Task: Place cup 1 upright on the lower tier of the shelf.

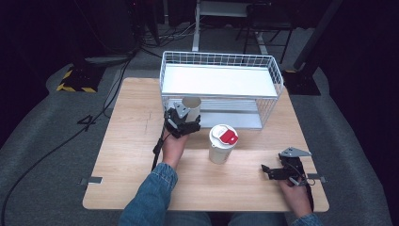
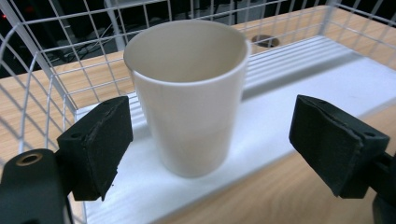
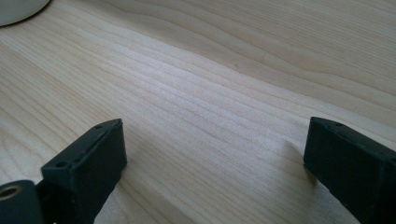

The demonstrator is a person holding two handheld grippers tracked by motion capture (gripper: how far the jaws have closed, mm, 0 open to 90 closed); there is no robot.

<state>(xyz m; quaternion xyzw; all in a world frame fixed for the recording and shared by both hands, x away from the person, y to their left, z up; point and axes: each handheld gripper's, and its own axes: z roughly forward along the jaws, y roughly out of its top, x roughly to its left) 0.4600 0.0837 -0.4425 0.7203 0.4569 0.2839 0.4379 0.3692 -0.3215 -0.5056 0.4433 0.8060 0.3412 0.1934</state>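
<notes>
A plain white open-topped paper cup (image 2: 189,95) stands upright on the white lower shelf (image 2: 299,107) of a white wire-mesh basket rack (image 1: 221,84), at its near left corner. From the rack's middle that is roughly eight o'clock in the high view. The left gripper (image 1: 181,123) sits just at the cup's six o'clock, and in the left gripper view its black jaws stand apart on either side of the cup. The right one is clearly free of it; the left pad's edge is hard to judge, but it looks just off the wall. So the cup reads as set down and let go.

A second white paper cup with a white lid and red tab (image 1: 222,142) stands on the light wooden table (image 1: 141,155), at about four o'clock from the left gripper. The right gripper (image 1: 273,172) rests low over bare wood at the table's five o'clock, its jaws wide open and empty.

The step in hand looks like the release after shelving. Next, the left gripper should back straight out toward six o'clock without brushing the cup or the wire, then turn to the lidded cup.
</notes>
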